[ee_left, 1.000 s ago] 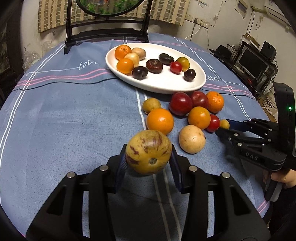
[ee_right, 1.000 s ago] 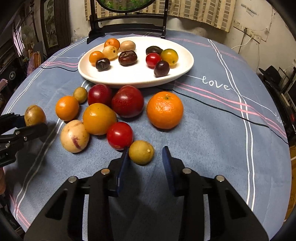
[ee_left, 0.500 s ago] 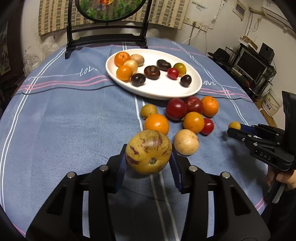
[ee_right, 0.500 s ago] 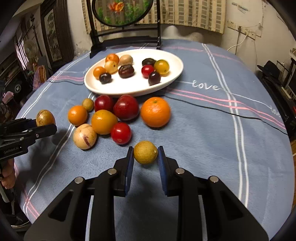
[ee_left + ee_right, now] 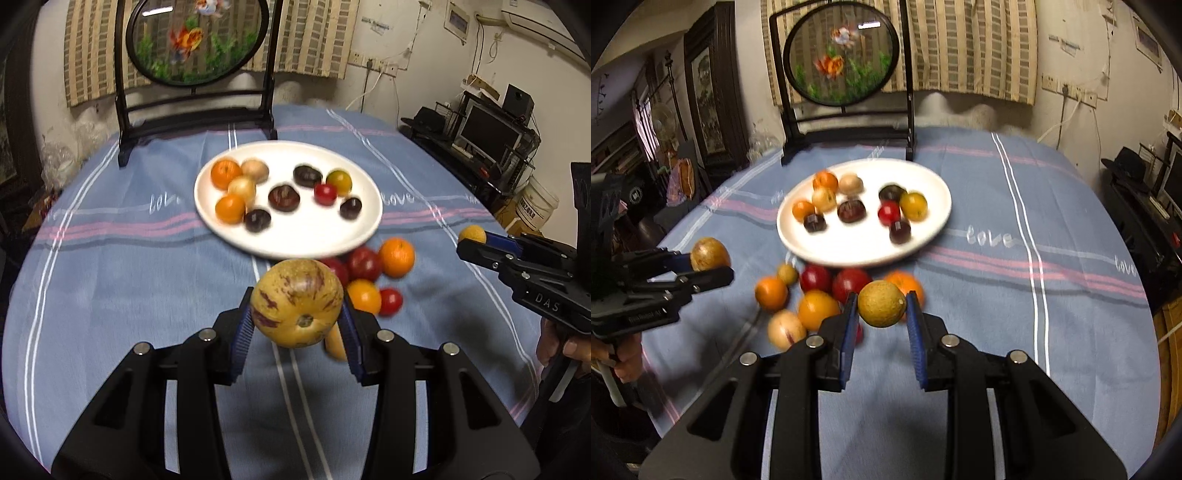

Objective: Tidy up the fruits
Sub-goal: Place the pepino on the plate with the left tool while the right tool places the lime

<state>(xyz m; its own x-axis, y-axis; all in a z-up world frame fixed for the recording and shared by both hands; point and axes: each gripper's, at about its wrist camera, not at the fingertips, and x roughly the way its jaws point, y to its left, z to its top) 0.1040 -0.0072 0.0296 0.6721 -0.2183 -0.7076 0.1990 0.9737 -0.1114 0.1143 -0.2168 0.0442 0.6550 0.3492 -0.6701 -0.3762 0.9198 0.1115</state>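
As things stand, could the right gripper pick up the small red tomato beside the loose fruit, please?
Probably not yet: the right gripper is already shut on a small yellow fruit, so its jaws are occupied. The red tomato itself lies unobstructed on the tablecloth.

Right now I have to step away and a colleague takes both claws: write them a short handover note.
Left claw: shut on the streaked yellow fruit, held above the cloth.
Right claw: shut on the small yellow fruit, also lifted.
White plate: sits mid-table with ten small fruits on it.
Loose pile: oranges, red fruits and pale ones lie on the blue tablecloth just in front of the plate.
Done: ten fruits plated, two picked up.
Left: probably set both held fruits on the plate, then bring over the pile.
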